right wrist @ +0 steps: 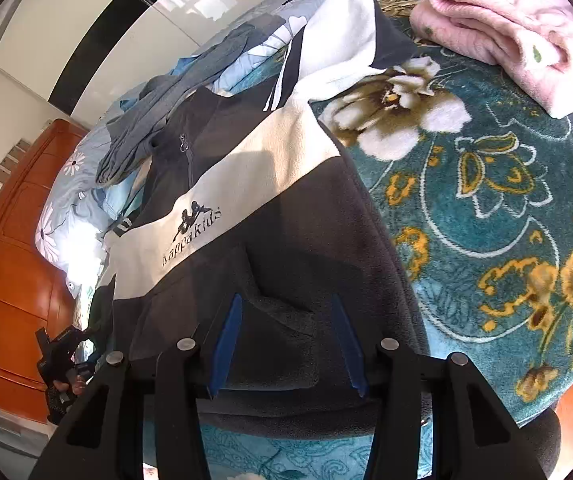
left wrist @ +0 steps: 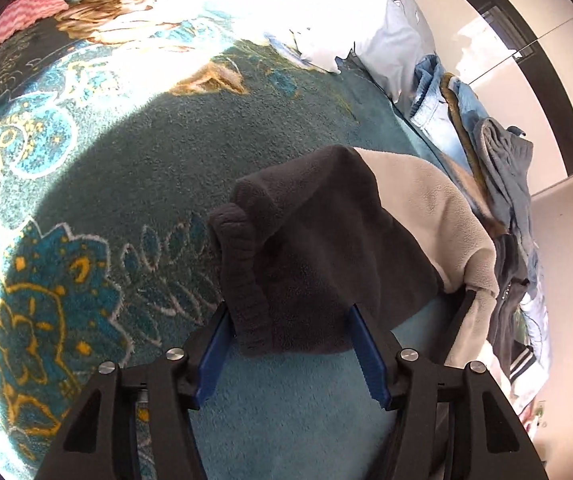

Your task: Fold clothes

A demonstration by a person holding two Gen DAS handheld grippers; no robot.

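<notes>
A dark grey fleece jacket with a cream chest band and a printed logo lies spread on a teal flowered blanket. Its cuffed sleeve is folded across, and the dark sleeve end lies between the fingers of my left gripper. The blue pads stand apart on either side of the sleeve and do not squeeze it. My right gripper hovers open over the jacket's lower part, and a raised crease of fleece lies between its fingers, ungripped.
A folded pink fleece lies at the far right. A heap of clothes with a grey garment and denim borders the jacket. A pale pillow and a pink zigzag cloth sit farther off. An orange wooden cabinet stands beside the bed.
</notes>
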